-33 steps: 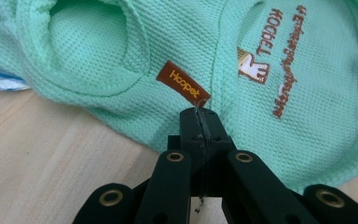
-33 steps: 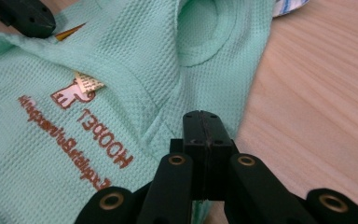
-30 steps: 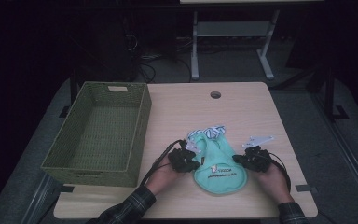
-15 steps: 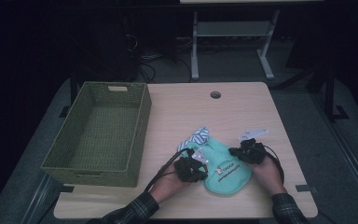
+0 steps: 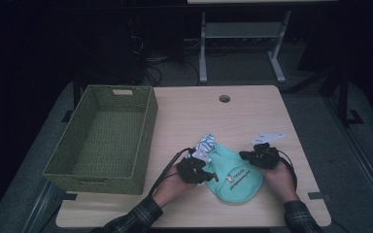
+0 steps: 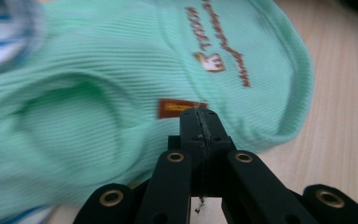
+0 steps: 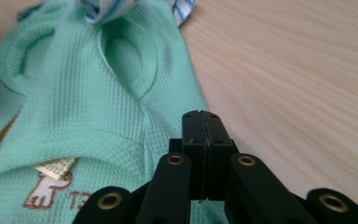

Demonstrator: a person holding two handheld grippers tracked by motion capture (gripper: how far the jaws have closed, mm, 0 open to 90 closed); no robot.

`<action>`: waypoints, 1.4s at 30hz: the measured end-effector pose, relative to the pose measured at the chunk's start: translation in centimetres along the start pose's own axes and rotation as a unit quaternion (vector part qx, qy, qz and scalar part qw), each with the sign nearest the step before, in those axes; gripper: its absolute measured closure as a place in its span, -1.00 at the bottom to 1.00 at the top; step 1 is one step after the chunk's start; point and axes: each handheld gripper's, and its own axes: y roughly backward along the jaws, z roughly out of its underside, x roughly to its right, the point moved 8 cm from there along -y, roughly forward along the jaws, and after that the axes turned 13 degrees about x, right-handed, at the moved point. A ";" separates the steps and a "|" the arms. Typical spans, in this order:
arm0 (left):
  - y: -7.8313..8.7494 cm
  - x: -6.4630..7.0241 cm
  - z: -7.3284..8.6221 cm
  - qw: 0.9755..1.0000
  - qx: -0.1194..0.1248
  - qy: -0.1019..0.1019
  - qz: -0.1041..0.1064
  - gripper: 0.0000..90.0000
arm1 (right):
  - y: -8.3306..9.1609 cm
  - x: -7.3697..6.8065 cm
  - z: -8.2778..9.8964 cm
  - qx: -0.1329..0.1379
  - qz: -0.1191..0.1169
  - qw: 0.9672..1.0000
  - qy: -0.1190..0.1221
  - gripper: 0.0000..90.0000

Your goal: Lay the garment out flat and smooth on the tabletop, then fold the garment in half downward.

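High view first: we see a mint green garment (image 5: pixel 235 172) of ribbed knit lying flat on the near part of the worktop (image 5: pixel 252 116), between our two hands. It carries brown printed lettering and a small animal figure on its front, and a white cloth with blue stripes (image 5: pixel 206 143) pokes out at its far end. In the left gripper view we also see a small orange tab (image 6: pixel 170 107) on the knit.

Its near hem lies close to the worktop's near edge. To the left stands a green woven basket (image 5: pixel 145 141), near but apart from the garment. The far half of the worktop is bare wood with a round hole (image 5: pixel 224 98), so there is open room ahead and to the right.

Our left gripper (image 6: pixel 199 116) has its jaws pressed together over the garment's left side; we cannot tell whether fabric is pinched between them. Our right gripper (image 7: pixel 200 119) also has its jaws together, at the garment's right edge, again with no visible fold caught.
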 end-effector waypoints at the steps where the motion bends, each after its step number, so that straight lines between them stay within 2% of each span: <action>1: 0.3 -0.5 -0.1 1.000 0.005 0.005 -0.008 0.99 | 0.1 0.0 -0.1 0.002 0.000 1.000 0.006 0.98; 4: 1.4 -2.0 -0.4 0.999 0.015 0.014 -0.034 0.99 | 0.5 -0.4 -0.4 0.010 -0.005 1.000 0.006 0.97; 7: 2.1 -3.5 -0.7 0.997 0.030 0.028 -0.061 0.99 | 0.6 -0.6 -0.4 0.013 -0.011 1.000 0.009 0.97; 8: 2.3 -4.0 -0.6 0.997 0.025 0.027 -0.068 0.99 | 0.6 -0.7 -0.4 0.014 -0.014 1.000 0.009 0.97; 12: 2.6 -5.5 -0.9 0.994 0.037 0.047 -0.095 0.92 | 0.8 -1.2 -0.3 0.015 -0.019 1.000 0.003 0.96; 15: 2.8 -6.7 -1.2 0.991 0.041 0.049 -0.117 0.86 | 1.0 -1.5 -0.3 0.014 -0.024 1.000 0.007 0.97; 18: 3.0 -7.7 -1.4 0.988 0.057 0.067 -0.128 0.79 | 1.2 -2.0 -0.4 0.019 -0.031 0.999 0.007 0.99; 20: 3.1 -8.3 -1.4 0.986 0.064 0.072 -0.136 0.72 | 1.4 -2.5 -0.4 0.020 -0.038 0.999 0.010 0.99; 26: 3.0 -9.6 -1.3 0.984 0.066 0.076 -0.150 0.45 | 1.7 -3.8 -0.6 0.026 -0.054 0.998 0.009 1.00; 28: 2.7 -9.8 -1.1 0.984 0.063 0.080 -0.149 0.35 | 1.5 -4.2 -0.4 0.023 -0.058 0.998 0.011 1.00; 31: 2.0 -9.8 -0.6 0.985 0.054 0.080 -0.141 0.26 | 1.2 -4.7 -0.3 0.018 -0.064 0.998 0.014 0.99; 33: 1.7 -9.7 -0.4 0.987 0.046 0.074 -0.135 0.21 | 1.0 -5.0 -0.3 0.017 -0.068 0.997 0.016 0.99; 39: 0.9 -9.4 0.4 0.989 0.024 0.064 -0.132 0.09 | 0.3 -5.8 -0.1 0.007 -0.078 0.997 0.025 0.99; 42: 0.6 -9.3 0.6 0.990 0.015 0.053 -0.132 0.06 | -0.2 -6.0 0.1 0.002 -0.079 0.997 0.025 1.00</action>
